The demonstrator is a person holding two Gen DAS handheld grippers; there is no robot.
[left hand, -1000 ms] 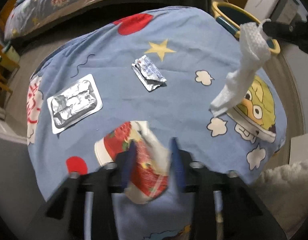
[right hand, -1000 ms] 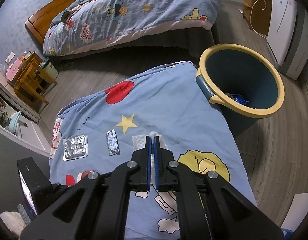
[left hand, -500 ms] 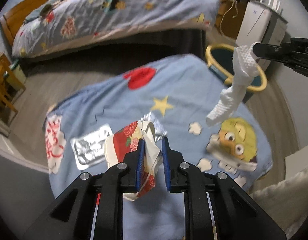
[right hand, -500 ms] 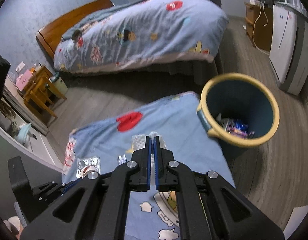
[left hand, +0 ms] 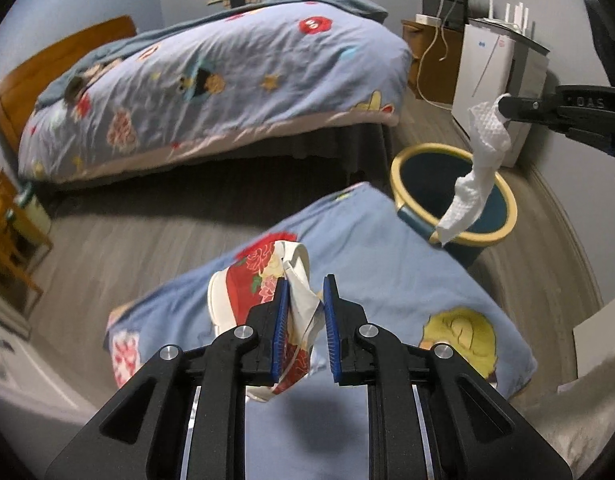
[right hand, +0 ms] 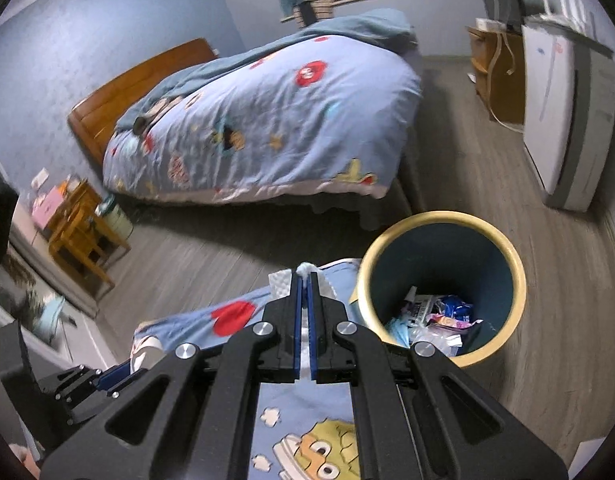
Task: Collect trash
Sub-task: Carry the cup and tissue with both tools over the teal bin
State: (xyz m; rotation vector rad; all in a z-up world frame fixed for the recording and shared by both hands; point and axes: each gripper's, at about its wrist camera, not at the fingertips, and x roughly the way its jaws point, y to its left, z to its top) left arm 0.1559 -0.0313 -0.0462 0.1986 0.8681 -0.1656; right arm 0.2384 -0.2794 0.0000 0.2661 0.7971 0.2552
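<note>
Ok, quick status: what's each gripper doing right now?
Left gripper: shut on the crushed paper cup.
Right gripper: shut on the white tissue, hanging near the trash bin.

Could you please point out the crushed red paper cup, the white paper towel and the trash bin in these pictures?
Crushed red floral paper cup [left hand: 247, 280], left wrist view, on its red printed side.
White crumpled paper towel [left hand: 485, 148], left wrist view, on its hanging upper part.
Dark blue, yellow-rimmed round trash bin [right hand: 519, 276], right wrist view, on its rim.

My matt black left gripper [left hand: 305, 284] pinches a glossy paper cup [left hand: 263, 280]; my right gripper [right hand: 306, 280] pinches a dimpled paper towel [left hand: 475, 176].
</note>
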